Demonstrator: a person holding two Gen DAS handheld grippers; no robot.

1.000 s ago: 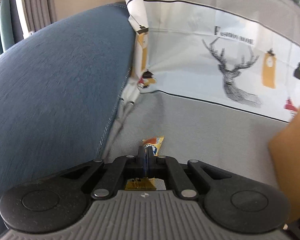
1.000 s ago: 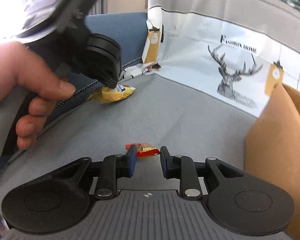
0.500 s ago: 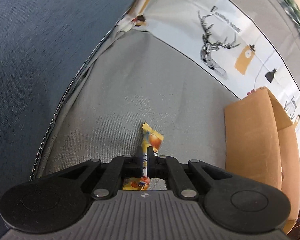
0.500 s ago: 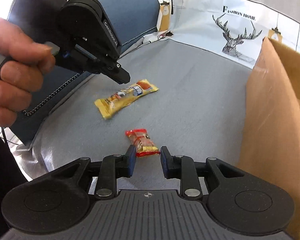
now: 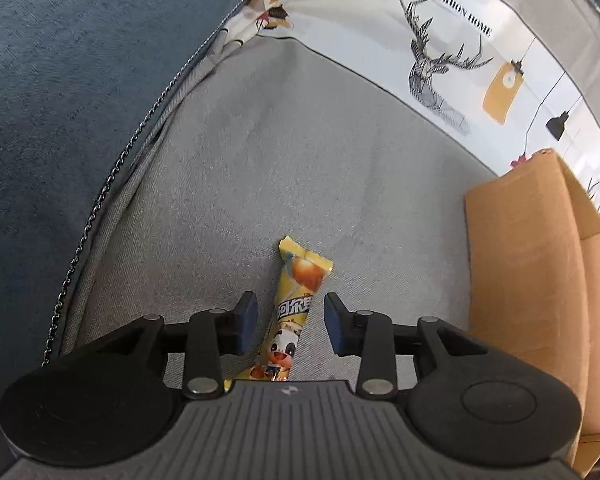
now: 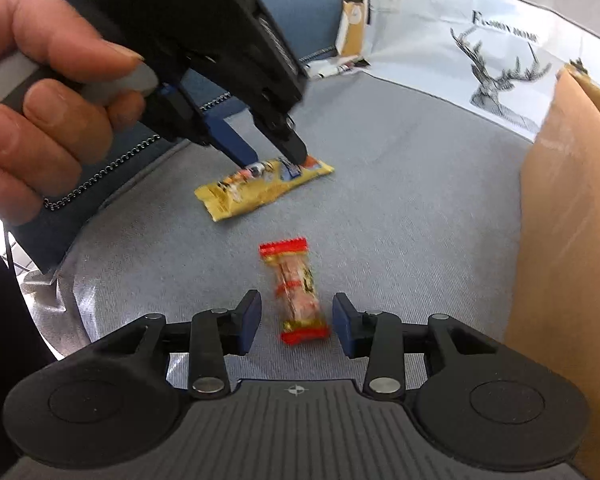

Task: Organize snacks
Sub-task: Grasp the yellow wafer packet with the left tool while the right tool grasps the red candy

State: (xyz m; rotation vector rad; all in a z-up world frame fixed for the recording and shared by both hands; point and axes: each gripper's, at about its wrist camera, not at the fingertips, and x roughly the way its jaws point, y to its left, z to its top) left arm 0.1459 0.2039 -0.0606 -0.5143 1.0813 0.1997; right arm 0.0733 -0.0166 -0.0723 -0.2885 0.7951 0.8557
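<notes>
A yellow snack packet (image 5: 297,309) lies on the grey sofa cover (image 5: 300,168). My left gripper (image 5: 290,322) is open, one finger on each side of the packet. The right wrist view shows the same packet (image 6: 265,192) with the left gripper (image 6: 274,156) over it. A small red snack packet (image 6: 298,293) lies on the cover. My right gripper (image 6: 296,322) is open, and the packet's near end lies between its fingers.
A brown cardboard box (image 5: 540,280) stands on the right, also in the right wrist view (image 6: 572,208). A blue sofa arm (image 5: 60,80) rises at the left. A white deer-print backrest cover (image 5: 440,52) is behind.
My left gripper has opened and let go of the yellow packet, which now lies on the cover. My right gripper has opened wider and come closer around the red packet.
</notes>
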